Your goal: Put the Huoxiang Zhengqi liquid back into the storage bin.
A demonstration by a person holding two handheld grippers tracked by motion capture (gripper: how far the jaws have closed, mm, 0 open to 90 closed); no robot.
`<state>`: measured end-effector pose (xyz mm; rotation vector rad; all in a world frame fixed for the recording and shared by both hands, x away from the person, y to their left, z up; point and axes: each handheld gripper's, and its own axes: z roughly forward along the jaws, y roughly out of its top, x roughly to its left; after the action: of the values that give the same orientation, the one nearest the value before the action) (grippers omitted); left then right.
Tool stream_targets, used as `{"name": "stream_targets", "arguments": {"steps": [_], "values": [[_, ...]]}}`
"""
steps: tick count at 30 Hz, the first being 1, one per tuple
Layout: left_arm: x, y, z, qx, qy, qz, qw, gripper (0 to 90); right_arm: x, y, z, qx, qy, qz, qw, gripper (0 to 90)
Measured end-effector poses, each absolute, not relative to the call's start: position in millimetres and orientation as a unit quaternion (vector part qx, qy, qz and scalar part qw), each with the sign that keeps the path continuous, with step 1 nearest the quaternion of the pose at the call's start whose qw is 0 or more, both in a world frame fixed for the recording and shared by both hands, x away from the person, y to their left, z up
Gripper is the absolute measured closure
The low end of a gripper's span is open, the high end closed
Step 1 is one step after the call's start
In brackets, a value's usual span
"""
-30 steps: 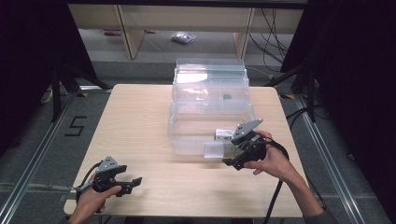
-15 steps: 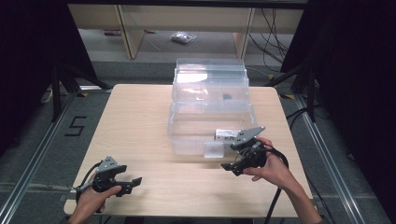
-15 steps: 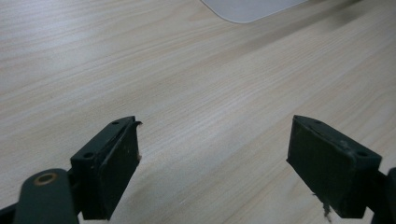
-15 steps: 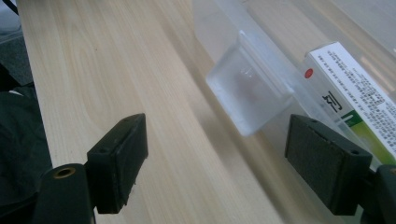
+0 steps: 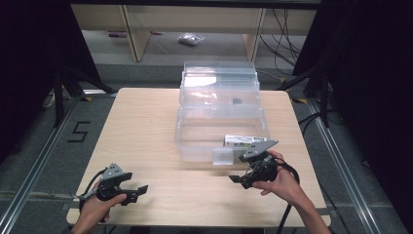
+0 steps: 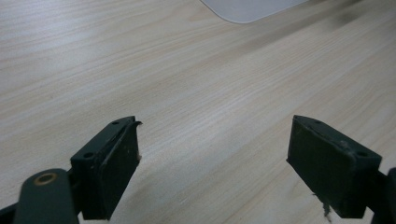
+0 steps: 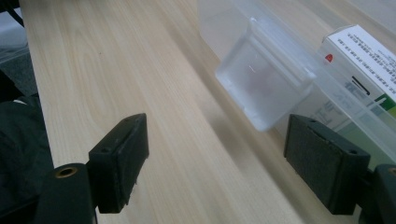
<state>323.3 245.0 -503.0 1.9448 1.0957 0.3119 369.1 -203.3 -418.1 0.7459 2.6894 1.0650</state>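
High view: clear bin (image 5: 221, 131) blurs its white carton (image 5: 242, 141); both grippers gape wide, empty.

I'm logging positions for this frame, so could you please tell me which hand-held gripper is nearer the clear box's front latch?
Right. The right hand-held gripper sits just in front of the latch; the left hand-held gripper is far off, near the table's front-left corner.
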Motion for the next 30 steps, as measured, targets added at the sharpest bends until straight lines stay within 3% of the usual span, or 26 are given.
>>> {"name": "stream_targets", "arguments": {"steps": [30], "values": [[322.7, 245.2, -502.2, 0.781, 0.437, 0.125, 0.428, 15.9, 354.4, -213.0, -446.2, 0.273, 0.882, 0.376, 0.076, 19.0]]}}
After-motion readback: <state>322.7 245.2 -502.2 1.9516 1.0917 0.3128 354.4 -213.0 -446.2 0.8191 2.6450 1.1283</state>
